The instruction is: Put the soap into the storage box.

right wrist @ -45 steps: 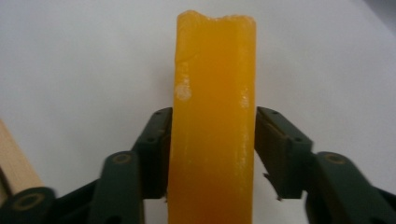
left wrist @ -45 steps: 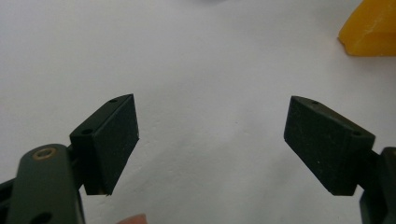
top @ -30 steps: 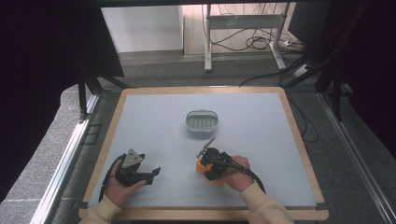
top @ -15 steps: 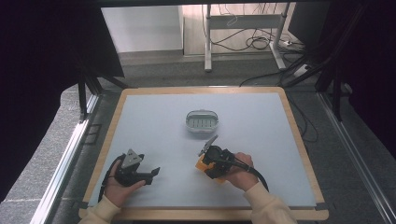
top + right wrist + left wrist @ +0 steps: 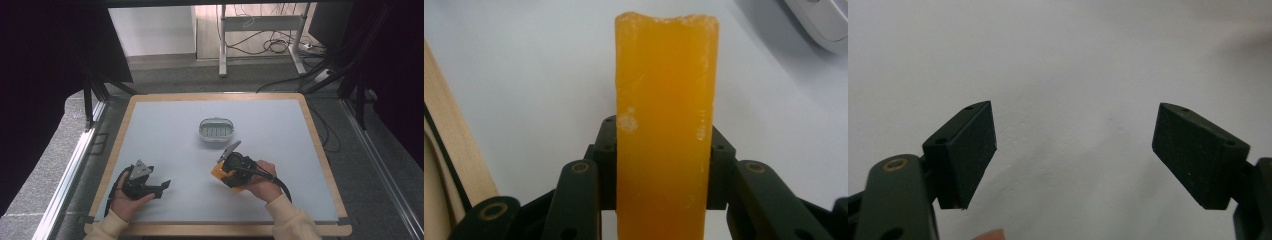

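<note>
An orange soap-like bar (image 5: 666, 125) stands upright between the jaws of my right gripper (image 5: 664, 150), which is shut on it; the pads (image 5: 607, 150) press its two sides. From above, the same bar (image 5: 218, 173) sticks out to the left of the right gripper (image 5: 224, 171), just off the mat at centre right. A grey-white oval dish (image 5: 216, 130) lies beyond it, apart from the bar, and its corner (image 5: 819, 20) shows at the top right. My left gripper (image 5: 162, 187) rests at the front left, open, nothing between its pads (image 5: 968, 155).
A pale blue-grey mat (image 5: 165, 125) covers the table inside a wooden frame (image 5: 320, 150). The frame's edge (image 5: 451, 150) runs close on the left in the right gripper view. Black cables trail from both grippers toward the person's sleeves.
My right gripper has risen slightly with the orange bar held in it. The left gripper has stayed where it was.
</note>
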### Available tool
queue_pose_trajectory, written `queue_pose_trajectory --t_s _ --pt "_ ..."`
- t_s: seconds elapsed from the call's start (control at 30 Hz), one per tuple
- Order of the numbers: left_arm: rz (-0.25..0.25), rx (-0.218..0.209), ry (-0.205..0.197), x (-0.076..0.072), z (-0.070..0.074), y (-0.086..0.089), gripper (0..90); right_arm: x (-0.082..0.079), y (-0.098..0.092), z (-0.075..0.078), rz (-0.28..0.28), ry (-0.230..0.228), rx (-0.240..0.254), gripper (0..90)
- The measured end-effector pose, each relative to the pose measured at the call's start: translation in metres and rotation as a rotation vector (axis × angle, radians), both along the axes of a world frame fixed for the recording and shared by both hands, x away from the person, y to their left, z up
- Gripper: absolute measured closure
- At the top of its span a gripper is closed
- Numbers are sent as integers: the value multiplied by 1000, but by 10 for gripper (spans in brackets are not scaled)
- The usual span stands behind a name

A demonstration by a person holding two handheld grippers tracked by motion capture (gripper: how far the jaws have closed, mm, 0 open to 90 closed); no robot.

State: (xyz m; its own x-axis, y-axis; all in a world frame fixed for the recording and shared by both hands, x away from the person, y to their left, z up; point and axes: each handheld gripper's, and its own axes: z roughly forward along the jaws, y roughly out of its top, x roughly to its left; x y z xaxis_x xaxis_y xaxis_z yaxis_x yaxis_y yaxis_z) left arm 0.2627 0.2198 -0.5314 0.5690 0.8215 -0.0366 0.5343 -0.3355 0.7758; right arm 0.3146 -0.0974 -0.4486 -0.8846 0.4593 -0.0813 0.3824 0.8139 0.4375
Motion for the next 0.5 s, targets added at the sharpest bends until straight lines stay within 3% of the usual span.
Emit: queue_pose_trajectory --t_s 0.5 --pt "-6 12 9 0 0 0 181 3 -10 9 4 -15 18 613"
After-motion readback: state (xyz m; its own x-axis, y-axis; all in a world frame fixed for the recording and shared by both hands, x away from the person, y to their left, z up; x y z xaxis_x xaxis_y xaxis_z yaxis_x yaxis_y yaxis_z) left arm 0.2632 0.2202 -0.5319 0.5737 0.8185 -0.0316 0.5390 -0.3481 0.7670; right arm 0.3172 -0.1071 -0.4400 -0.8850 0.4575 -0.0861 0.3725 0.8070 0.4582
